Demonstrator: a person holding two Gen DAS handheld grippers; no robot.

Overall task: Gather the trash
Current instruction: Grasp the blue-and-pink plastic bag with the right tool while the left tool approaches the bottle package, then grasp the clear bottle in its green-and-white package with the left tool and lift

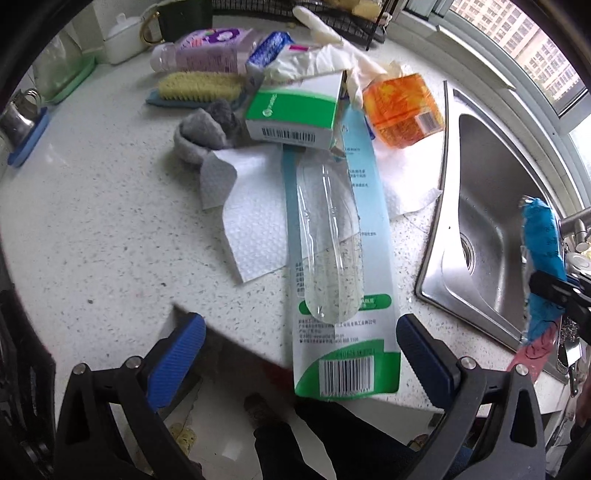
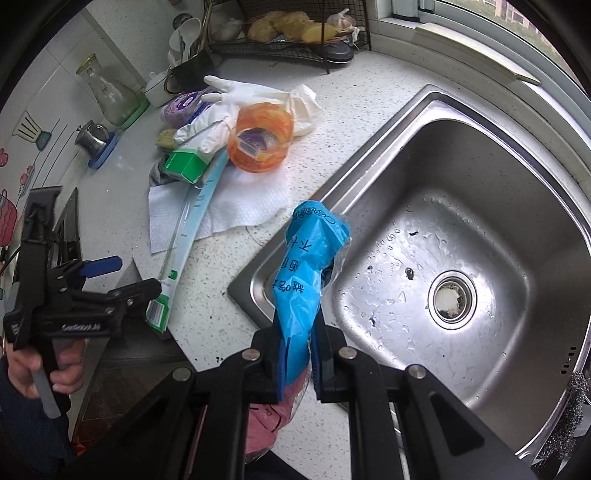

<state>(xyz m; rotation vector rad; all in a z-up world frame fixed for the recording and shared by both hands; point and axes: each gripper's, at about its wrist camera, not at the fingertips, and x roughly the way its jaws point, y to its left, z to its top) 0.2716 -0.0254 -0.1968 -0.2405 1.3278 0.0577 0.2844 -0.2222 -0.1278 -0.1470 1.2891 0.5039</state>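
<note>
Trash is lying in a heap on the white speckled stone countertop (image 1: 92, 229), ahead of the left gripper (image 1: 301, 347), whose blue-padded fingers (image 1: 177, 354) are standing wide apart with nothing pressed between them. A long clear plastic blister pack on a pale blue and green printed card (image 1: 332, 258) is reaching from the heap toward that gripper, its barcoded end lying between the open fingers at the counter's edge, though whether either pad is touching it cannot be told. Farther ahead, a green and white cardboard box with a barcode (image 1: 291, 114) is sitting over the far end of the card, beside a crumpled grey cloth (image 1: 207, 133) to its left and a crushed orange plastic container (image 1: 402, 110) to its right, all resting on white embossed paper towel (image 1: 255, 221). White rubber gloves (image 1: 325, 33) are lying beyond them. The right gripper (image 2: 299, 354) is clamping its fingers almost fully together on a crumpled blue plastic wrapper with dark printing (image 2: 306, 269), which is sticking up ahead of the fingertips over the near corner of the stainless steel sink (image 2: 480, 206); a pink part of the wrapper (image 2: 273, 417) is hanging behind the grip. From the right wrist view, a hand (image 2: 55, 369) is gripping the left gripper's handle off to the left.
</note>
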